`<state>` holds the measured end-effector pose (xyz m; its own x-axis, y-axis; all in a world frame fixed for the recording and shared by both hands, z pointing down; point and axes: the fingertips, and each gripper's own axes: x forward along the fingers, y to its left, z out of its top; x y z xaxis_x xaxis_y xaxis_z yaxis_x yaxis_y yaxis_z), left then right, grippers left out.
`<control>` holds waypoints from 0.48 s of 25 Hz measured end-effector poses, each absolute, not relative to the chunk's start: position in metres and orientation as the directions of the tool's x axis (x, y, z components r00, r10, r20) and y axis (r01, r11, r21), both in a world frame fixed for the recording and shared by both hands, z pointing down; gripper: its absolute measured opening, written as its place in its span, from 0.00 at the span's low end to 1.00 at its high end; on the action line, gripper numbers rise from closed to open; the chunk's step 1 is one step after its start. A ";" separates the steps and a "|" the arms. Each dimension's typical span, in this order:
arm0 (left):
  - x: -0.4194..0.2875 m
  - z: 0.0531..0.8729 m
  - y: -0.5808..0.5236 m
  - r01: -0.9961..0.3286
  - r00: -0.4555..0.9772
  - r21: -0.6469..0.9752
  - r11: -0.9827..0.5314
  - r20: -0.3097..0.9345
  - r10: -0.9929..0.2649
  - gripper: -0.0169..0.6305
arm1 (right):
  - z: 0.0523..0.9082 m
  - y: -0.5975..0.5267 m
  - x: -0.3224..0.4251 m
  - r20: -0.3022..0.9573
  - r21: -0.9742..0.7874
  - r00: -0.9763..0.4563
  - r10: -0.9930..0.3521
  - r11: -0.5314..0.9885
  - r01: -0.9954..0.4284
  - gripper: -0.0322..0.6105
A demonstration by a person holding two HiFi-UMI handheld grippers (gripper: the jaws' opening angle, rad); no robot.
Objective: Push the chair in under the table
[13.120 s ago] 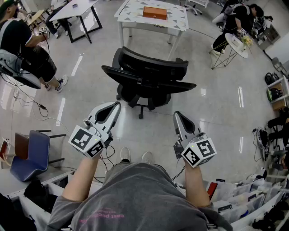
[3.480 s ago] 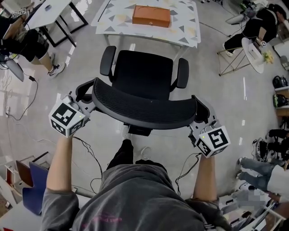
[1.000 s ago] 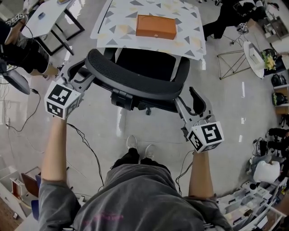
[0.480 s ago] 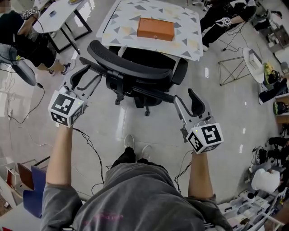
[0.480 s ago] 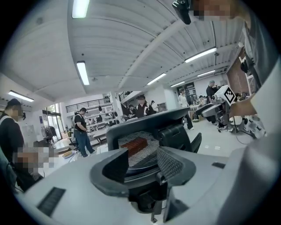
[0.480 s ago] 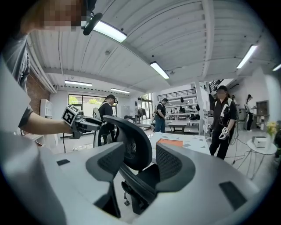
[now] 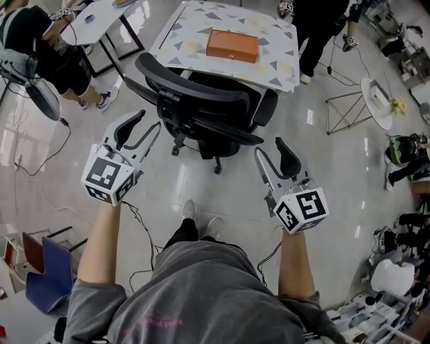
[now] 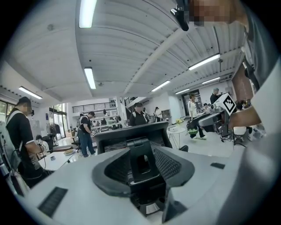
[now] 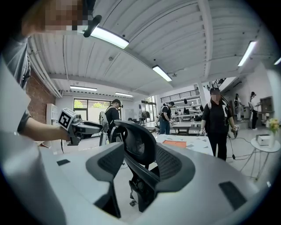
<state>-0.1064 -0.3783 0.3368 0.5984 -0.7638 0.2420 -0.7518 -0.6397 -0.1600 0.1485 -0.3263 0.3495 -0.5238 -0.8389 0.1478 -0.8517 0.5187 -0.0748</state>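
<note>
The black mesh office chair (image 7: 201, 101) stands with its seat partly under the white table (image 7: 279, 64) with the triangle pattern; its backrest faces me. An orange box (image 7: 232, 45) lies on the table top. My left gripper (image 7: 146, 124) hangs open to the left of the backrest, clear of it; its jaws have just been closing, with nothing between them. My right gripper (image 7: 269, 149) is open to the chair's lower right, also apart from it. In the left gripper view the chair back (image 8: 131, 140) shows beyond the jaws, and in the right gripper view the backrest (image 9: 138, 143) does too.
A person (image 7: 316, 27) stands behind the table. Another sits at the upper left beside a white desk (image 7: 101, 17). A small round side table (image 7: 376, 94) stands at the right. A blue chair (image 7: 47, 272) is at the lower left, and cables (image 7: 40, 158) trail over the glossy floor.
Both grippers have drawn back from the chair toward me. The left one, which was at the backrest's edge, is now free of it. The chair stays at the table.
</note>
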 end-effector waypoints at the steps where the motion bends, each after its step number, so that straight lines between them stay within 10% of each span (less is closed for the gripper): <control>1: -0.103 0.335 -0.373 -0.754 0.599 -0.156 -0.638 0.234 -0.766 0.30 | 0.349 -0.323 0.149 0.147 -0.075 -0.527 -0.837 0.522 -0.850 0.41; 12: -0.085 0.332 -0.332 -0.768 0.604 -0.122 -0.629 0.188 -0.774 0.23 | 0.345 -0.291 0.154 0.138 -0.076 -0.538 -0.831 0.533 -0.843 0.39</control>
